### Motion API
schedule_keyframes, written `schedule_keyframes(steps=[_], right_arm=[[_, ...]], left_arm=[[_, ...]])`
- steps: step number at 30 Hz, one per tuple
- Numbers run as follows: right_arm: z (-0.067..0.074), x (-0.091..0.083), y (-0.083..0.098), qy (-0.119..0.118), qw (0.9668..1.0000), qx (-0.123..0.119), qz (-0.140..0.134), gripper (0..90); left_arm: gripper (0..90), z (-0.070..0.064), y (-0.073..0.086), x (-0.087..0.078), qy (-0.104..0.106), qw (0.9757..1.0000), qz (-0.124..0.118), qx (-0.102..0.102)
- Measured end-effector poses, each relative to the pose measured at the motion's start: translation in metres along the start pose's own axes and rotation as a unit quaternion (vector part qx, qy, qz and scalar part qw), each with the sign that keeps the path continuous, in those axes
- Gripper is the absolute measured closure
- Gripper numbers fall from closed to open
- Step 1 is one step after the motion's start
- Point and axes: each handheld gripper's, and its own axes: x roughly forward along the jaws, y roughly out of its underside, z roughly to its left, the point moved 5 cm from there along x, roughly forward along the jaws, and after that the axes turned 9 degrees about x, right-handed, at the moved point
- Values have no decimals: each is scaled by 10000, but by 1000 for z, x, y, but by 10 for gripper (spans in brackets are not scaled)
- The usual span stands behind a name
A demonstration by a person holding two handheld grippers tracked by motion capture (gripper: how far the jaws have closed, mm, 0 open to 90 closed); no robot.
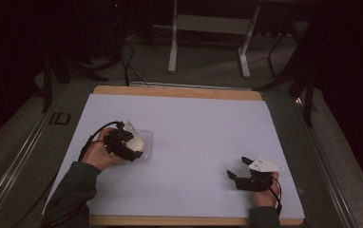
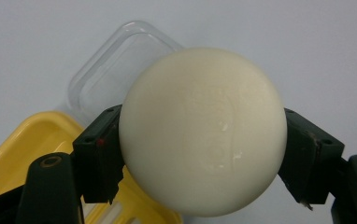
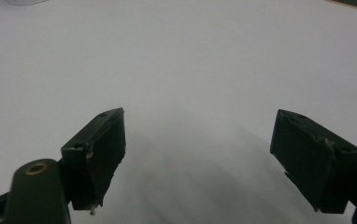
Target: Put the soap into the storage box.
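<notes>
Dim room, white-covered desk. Left claw pinching smooth cream-white ball above clear plastic container; placing pending. Right claw spread, idle.

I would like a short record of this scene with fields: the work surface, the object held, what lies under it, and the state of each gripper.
surface: white sheet on a wooden table
held object: cream-white ball, round and smooth
left gripper: shut on the ball, one jaw on each side
under the ball: yellow tray and clear plastic lid, both on the sheet
right gripper: open, nothing between the jaws, low over the bare sheet near the right edge
</notes>
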Motion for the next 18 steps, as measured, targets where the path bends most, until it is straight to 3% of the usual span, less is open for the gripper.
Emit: schedule_keyframes(steps=[18], right_arm=[[0,0,0,-4,10000,5,1,179]], left_arm=[[258,18,11,-2,-321,9976,232,-565]])
